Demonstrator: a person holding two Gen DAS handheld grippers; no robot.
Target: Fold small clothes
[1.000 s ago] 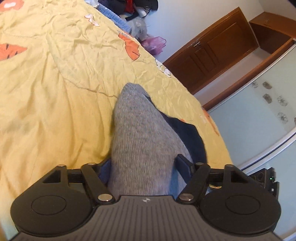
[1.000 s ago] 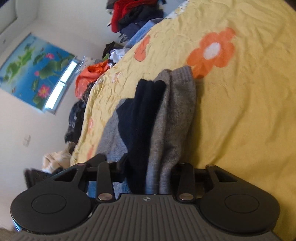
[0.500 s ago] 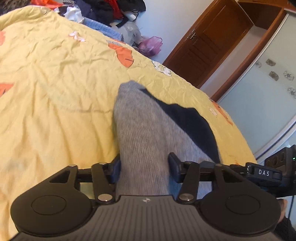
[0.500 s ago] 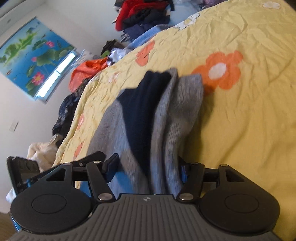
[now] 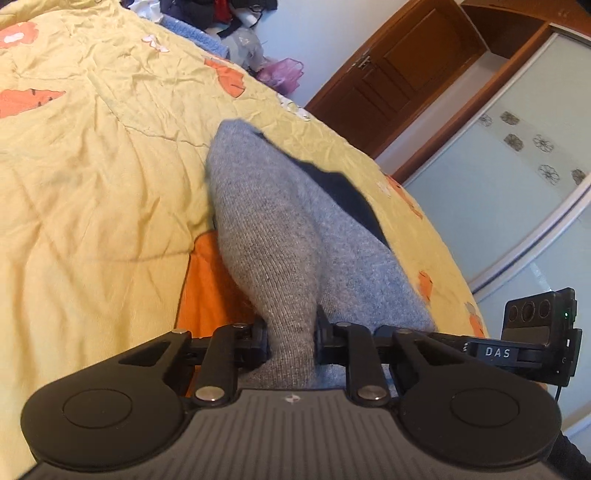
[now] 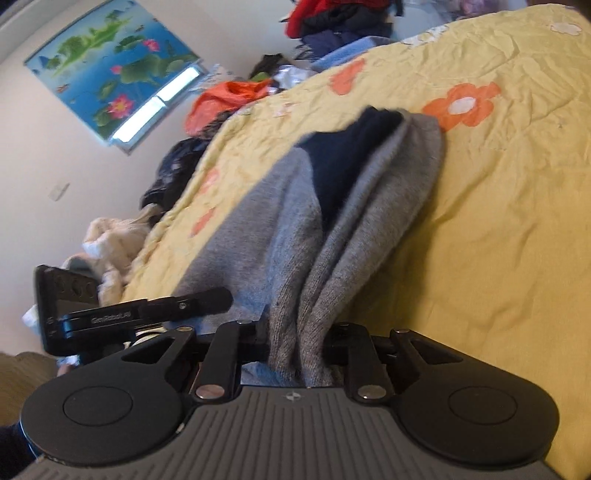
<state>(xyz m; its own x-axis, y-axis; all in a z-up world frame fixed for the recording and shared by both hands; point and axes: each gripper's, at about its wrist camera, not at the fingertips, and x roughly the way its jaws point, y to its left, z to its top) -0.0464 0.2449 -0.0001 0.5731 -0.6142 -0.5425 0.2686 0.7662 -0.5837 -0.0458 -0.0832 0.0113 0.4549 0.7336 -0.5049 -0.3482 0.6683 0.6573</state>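
Two tongs: the left tongs (image 5: pixel 291 341) and the right tongs (image 6: pixel 297 349) are each clamped on a bunched edge of the same garment.
Garment: a small grey knitted garment with a dark navy panel (image 5: pixel 280 236) runs from both tongs out onto the bed, its far end resting on the cover.
Left grip: the jaws pinch a narrow gather of grey knit, and the cloth fans wider beyond them.
Right grip: the jaws hold two or three folds of grey knit (image 6: pixel 332 258) pressed together, with the navy part lying on the left of those folds.
Handling: it looks soft, light and limp, likely to sag and stretch rather than keep a crease; the fuzzy knit should not slip easily from the pads.
Where to hold: edges or corners seem the best places, since a pinch in the middle would only bunch it further.
Risk: pulling the two ends apart too hard could distort the knit or drag the layers out of line.
Surface: a yellow quilted bed cover with orange flowers (image 6: pixel 517 221), wrinkled and yielding, so a fold pressed on it may not lie sharp.
Room: heaps of mixed clothes (image 6: pixel 332 18) lie at the far side of the bed, a blue lotus picture (image 6: pixel 107 62) hangs on the wall, and a brown wooden door (image 5: pixel 399 70) stands beside pale sliding panels.
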